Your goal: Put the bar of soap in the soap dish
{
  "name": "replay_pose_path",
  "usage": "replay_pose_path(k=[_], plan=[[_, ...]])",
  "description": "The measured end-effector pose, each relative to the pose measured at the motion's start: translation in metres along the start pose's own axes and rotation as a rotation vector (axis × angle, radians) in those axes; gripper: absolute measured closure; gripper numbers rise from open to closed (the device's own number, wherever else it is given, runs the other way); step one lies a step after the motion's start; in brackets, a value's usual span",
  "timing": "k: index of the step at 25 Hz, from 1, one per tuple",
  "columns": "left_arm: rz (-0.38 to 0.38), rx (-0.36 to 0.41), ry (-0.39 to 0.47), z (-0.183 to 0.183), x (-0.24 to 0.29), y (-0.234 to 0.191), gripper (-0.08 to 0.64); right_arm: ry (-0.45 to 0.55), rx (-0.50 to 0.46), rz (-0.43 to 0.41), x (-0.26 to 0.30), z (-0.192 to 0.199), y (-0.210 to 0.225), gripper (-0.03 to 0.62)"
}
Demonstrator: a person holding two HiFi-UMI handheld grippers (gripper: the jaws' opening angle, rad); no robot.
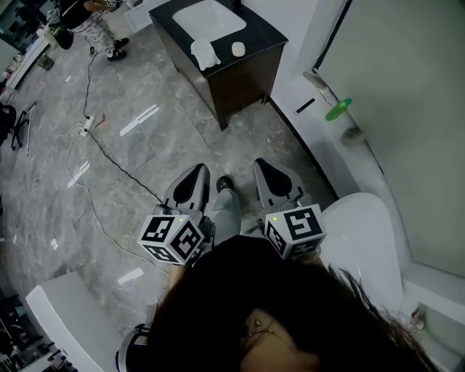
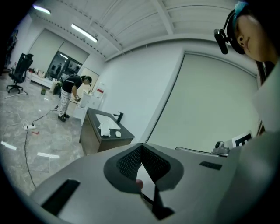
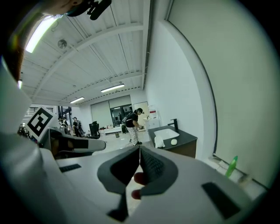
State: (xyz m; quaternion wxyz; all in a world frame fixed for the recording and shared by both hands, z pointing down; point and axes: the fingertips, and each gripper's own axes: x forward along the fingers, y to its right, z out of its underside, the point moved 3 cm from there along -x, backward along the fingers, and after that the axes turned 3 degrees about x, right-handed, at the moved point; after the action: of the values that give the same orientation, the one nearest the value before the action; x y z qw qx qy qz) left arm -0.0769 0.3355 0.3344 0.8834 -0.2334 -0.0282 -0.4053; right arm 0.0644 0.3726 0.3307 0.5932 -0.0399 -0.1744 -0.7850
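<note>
Evidently, with left gripper (image 1: 195, 174) and right gripper (image 1: 261, 168) both clenched on nothing, we judged the pale soap (image 1: 238, 49) at twelve o'clock hard, slippery, best pinched across its width.

I see two carriers from here. Floor (image 1: 145, 145): grey marble-look tile, w/ a black cable (image 1: 109, 156) snaking across it to a white power strip (image 1: 87, 123), plus a thinner white lead (image 1: 73, 174) looping nearby. Vanity cabinet (image 1: 265, 36): dark top, white basin (image 1: 207, 18) set into it, black tap (image 3: 175, 123) at the basin's back edge. On the top, in front of the basin: a crumpled white cloth (image 1: 205, 53) and just beside it a small white oval item (image 1: 238, 49); soap or dish, can't tell. White ledge (image 1: 320, 138) along the wall carries a green bottle (image 1: 338, 110) lying on its side.
</note>
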Motion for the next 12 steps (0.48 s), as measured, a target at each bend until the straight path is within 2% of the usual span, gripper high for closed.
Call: replay_pose_path(k=[8,12], plan=[[0.057,0.022,0.049,-0.078,0.085,-0.071,0.565,0.056,-0.052,0.026,0.120,-0.065,0.020,0.575],[0.066,0.010,0.050,-0.100,0.114,-0.102,0.565,0.052,-0.042,0.026,0.165,-0.080,0.028,0.575]])
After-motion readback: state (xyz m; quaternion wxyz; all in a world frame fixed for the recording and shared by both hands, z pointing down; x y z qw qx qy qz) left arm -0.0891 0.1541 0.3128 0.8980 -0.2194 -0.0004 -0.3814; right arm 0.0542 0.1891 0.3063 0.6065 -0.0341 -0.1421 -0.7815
